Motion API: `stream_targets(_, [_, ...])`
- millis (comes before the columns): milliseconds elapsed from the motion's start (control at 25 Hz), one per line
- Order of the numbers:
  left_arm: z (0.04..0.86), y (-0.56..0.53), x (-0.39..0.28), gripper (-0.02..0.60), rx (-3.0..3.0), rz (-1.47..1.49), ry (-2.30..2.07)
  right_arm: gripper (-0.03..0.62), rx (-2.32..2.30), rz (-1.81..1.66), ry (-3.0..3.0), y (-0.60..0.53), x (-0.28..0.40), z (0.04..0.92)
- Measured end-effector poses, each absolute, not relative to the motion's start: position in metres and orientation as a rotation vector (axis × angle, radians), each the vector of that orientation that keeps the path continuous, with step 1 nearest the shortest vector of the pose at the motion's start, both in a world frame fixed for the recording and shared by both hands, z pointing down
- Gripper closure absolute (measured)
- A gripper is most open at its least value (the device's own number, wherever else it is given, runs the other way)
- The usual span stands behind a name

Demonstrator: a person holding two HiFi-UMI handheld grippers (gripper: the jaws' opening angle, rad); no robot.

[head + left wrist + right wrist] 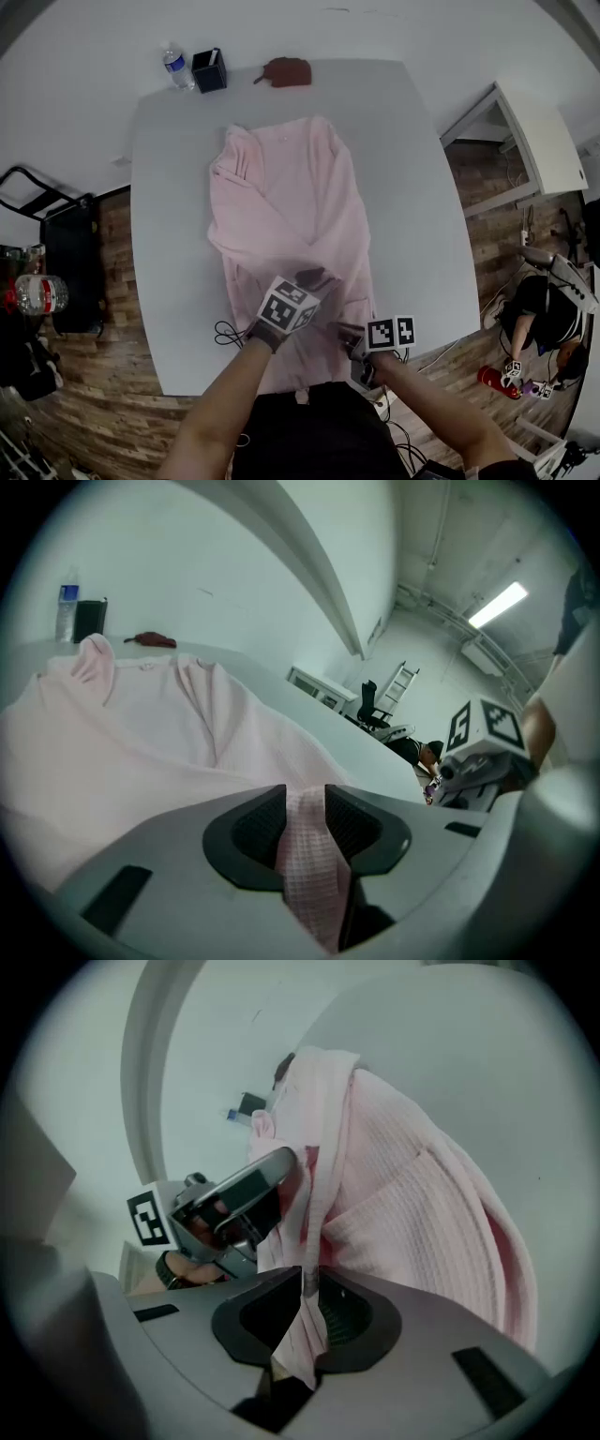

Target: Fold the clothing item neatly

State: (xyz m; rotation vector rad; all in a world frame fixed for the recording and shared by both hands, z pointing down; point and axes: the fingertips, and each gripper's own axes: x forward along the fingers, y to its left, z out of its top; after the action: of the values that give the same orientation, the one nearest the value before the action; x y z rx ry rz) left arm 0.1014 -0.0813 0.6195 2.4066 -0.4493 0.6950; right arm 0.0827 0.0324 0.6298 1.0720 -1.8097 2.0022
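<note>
While the pink garment [286,187] lies spread lengthwise down the middle of the grey table [422,206], its near end is gripped by both grippers close to the table's near edge. In the left gripper view, a thick, bunched fold of the waffle-textured cloth is seen clamped by the left gripper [305,808], whose fingers are kept partly apart by the fold. In the right gripper view, a thin edge of the same cloth is pinched by the right gripper [309,1293], its fingers brought almost together on it. The two grippers are held near each other, the left over the cloth and the right at the garment's near right side. Along the table's far edge a water bottle [176,67], a dark box [209,70] just beside it and a reddish-brown object [286,71] are seen, all apart from the garment.
</note>
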Motion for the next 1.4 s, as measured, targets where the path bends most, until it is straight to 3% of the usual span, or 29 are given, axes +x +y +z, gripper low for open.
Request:
stream_targets(160, [0.621, -0.068, 0.106, 0.453, 2.439, 0.714, -0.424, 0.453, 0.946, 1.791, -1.912, 0.042, 0.093, 0.597])
stream_targets(440, [0.549, -0.027, 0.039, 0.453, 2.61, 0.537, -0.599, 0.451, 0.943, 1.33, -2.191, 0.047, 0.068, 0.564])
stream_targets(640, [0.539, 0.003, -0.018, 0.453, 2.627, 0.522, -0.734, 0.453, 1.029, 1.258, -2.305, 0.048, 0.039, 0.552])
stream_targets(1000, [0.569, 0.078, -0.09, 0.482, 2.51, 0.561, -0.881, 0.451, 1.177, 1.319, -2.208, 0.127, 0.127, 0.571])
stream_targets(1400, [0.58, 0.16, -0.087, 0.48, 2.381, 0.518, -1.054, 0.449, 0.909, 1.229, -2.274, 0.188, 0.146, 0.585])
